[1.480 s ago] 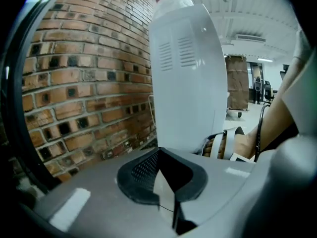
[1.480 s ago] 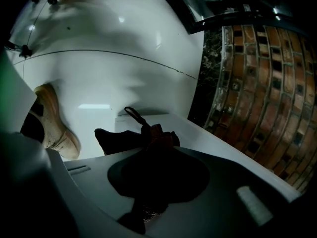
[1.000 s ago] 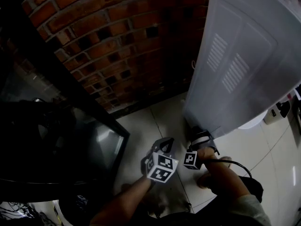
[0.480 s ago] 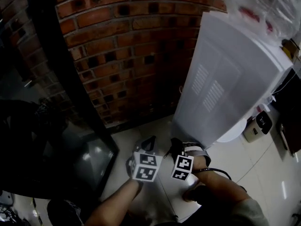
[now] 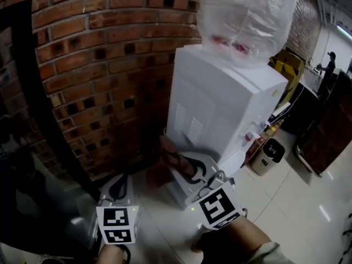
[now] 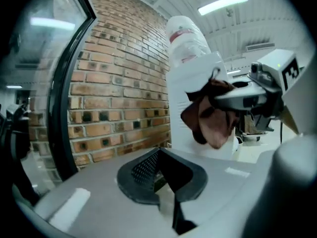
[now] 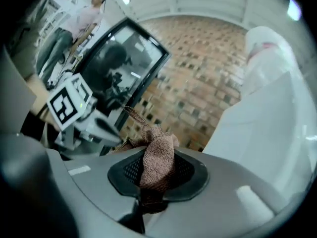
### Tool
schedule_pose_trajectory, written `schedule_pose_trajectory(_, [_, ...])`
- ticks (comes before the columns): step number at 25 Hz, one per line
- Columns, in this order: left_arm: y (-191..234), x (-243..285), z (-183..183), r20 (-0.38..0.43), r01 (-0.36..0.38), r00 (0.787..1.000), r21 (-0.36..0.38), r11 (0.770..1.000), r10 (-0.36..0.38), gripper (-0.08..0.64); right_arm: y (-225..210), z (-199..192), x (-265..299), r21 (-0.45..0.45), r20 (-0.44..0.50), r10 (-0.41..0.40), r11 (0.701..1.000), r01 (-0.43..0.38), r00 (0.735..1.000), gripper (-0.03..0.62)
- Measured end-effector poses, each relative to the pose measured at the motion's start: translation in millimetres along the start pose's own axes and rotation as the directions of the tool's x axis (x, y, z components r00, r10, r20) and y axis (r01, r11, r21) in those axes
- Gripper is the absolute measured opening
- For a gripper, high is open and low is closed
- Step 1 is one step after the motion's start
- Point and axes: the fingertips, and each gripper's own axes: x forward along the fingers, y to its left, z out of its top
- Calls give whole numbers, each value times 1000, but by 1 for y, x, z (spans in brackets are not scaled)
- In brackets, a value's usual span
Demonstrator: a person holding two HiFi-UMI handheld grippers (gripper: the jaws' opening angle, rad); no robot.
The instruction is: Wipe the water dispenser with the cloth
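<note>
The white water dispenser (image 5: 220,100) stands against the brick wall, with a plastic-wrapped bottle (image 5: 247,15) on top. My right gripper (image 5: 184,166) is shut on a brown cloth (image 5: 175,157) and holds it just in front of the dispenser's lower side panel. In the right gripper view the cloth (image 7: 157,160) sticks up between the pads of the right gripper (image 7: 153,182), with the dispenser (image 7: 267,133) to the right. My left gripper (image 5: 118,188) hangs to the left, shut and empty. The left gripper view shows the left gripper (image 6: 161,175), the cloth (image 6: 210,120) and the dispenser (image 6: 185,108).
A red brick wall (image 5: 99,76) runs behind the dispenser, and a dark glass door (image 5: 22,120) is at the left. A small bin (image 5: 270,154) stands on the tiled floor right of the dispenser. A person (image 5: 330,65) stands far off at the right.
Both grippers have risen from near the floor by the dispenser's base to beside its body. The right one rolled over, still holding the cloth. The head view has tilted up.
</note>
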Motion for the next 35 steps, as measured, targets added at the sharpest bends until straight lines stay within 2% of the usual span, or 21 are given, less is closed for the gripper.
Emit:
schedule_pose_trajectory(2, [-15, -6, 6, 11, 40, 999, -4, 999, -40, 0, -21, 28, -20, 21, 106, -47, 999, 45, 993, 87])
schedule_pose_trajectory(4, [-27, -9, 11, 23, 57, 998, 10, 998, -57, 0, -43, 50, -39, 70, 193, -104, 993, 92, 976, 87])
schedule_pose_trajectory(7, [-34, -11, 20, 28, 56, 998, 46, 997, -58, 0, -73, 65, -63, 154, 215, -182, 976, 151, 959, 87])
schedule_pose_trajectory(9, [-32, -10, 28, 41, 44, 998, 50, 998, -46, 0, -92, 72, -75, 170, 212, -220, 968, 186, 952, 87])
schedule_pose_trajectory(16, [-31, -12, 66, 94, -39, 995, 8, 999, 38, 0, -145, 98, -116, 40, 247, -298, 954, 298, 922, 87])
schedule_pose_trajectory(20, [-39, -6, 81, 135, -90, 987, 22, 996, 86, 0, -169, 109, -125, -38, 286, -293, 948, 317, 912, 87])
schedule_pose_trajectory(26, [-85, -7, 129, 227, -85, 970, -22, 996, 88, 0, -205, 109, -119, -110, 246, -231, 958, 264, 941, 87])
schedule_pose_trajectory(32, [-126, -9, 184, 296, -113, 951, 68, 991, 88, 0, -231, 110, -109, -60, 252, -118, 989, 137, 961, 87])
schedule_pose_trajectory(35, [-150, -6, 198, 299, -120, 950, 96, 988, 87, 0, -255, 100, -116, -81, 219, -137, 984, 158, 966, 86])
